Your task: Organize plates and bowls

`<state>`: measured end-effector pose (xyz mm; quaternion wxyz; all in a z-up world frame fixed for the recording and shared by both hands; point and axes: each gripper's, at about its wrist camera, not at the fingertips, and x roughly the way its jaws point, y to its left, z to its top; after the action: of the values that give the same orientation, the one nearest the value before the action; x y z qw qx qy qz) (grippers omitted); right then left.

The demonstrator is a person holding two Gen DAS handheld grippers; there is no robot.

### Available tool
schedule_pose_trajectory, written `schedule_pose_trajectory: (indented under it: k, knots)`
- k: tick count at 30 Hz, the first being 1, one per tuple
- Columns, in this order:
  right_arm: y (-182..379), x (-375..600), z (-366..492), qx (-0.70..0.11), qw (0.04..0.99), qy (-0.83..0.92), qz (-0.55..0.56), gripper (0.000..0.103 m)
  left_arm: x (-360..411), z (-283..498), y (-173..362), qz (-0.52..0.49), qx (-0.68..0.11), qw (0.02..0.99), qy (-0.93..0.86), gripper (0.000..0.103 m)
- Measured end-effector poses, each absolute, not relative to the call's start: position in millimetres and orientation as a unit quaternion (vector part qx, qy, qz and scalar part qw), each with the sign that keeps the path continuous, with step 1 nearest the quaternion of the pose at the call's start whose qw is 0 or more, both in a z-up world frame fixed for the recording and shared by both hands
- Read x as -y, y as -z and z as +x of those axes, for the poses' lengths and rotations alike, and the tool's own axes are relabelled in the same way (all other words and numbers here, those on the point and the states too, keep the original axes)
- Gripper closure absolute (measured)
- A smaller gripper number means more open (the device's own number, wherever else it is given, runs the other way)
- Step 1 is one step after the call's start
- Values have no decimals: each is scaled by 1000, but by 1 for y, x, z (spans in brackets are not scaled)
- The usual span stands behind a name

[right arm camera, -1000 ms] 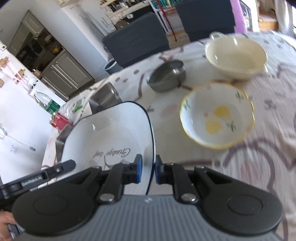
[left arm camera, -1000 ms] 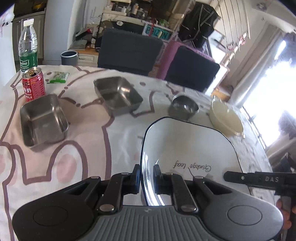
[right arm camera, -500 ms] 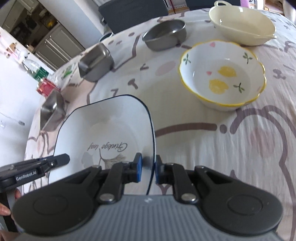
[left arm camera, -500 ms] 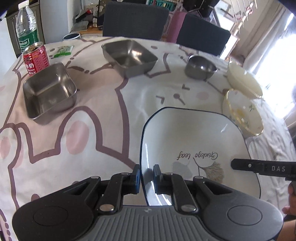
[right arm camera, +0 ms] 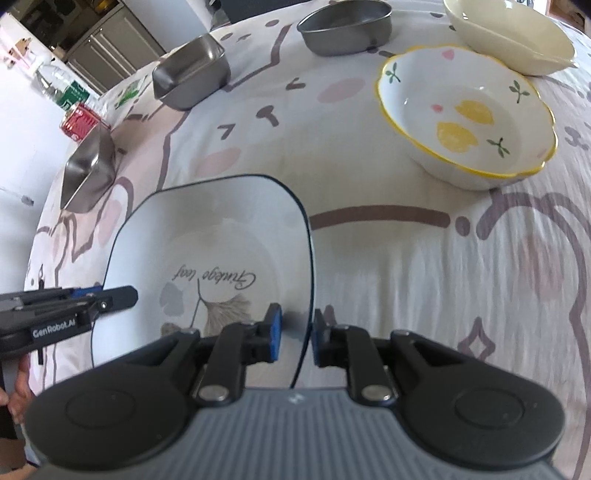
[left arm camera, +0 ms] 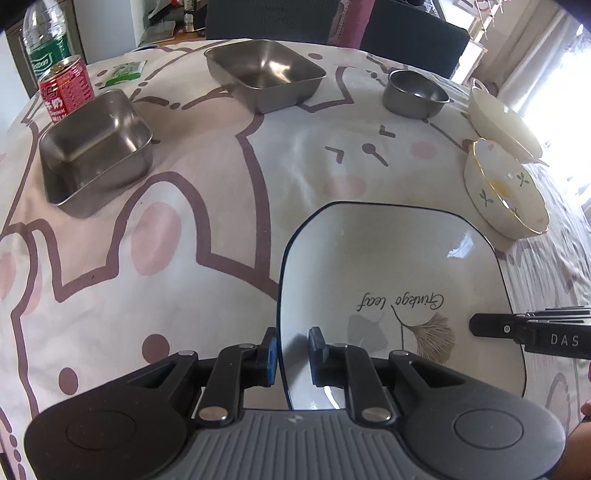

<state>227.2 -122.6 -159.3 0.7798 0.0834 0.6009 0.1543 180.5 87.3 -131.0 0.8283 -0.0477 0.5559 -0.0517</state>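
Left wrist, plate [left arm camera: 391, 266] rim between opening left gripper [left arm camera: 292, 354] jaws

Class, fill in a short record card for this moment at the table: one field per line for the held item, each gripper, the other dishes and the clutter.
Held item: square white plate, rim between both grippers' jaws
Left gripper: at the plate's left edge, jaws opening, gap beside the rim
Right gripper: at the plate's right edge, jaws opening
Steel dishes: two square steel trays, one round steel bowl
Ceramic bowls: lemon-print bowl, cream bowl
Clutter: red can, water bottle
Surface: patterned tablecloth
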Motion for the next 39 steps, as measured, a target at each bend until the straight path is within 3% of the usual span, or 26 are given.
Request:
schedule_pose_trajectory:
  k: [31, 36, 39]
  knots:
    - [169, 132, 221, -604, 777, -167, 63, 78, -77, 187, 135, -19, -571, 817, 83, 81]
    - [172, 140, 219, -600, 778, -168, 80, 76, -78, 187, 137, -25, -573, 815, 85, 69]
    - [172, 140, 218, -600, 778, -167, 79, 76, -79, 187, 137, -29, -574, 814, 84, 55]
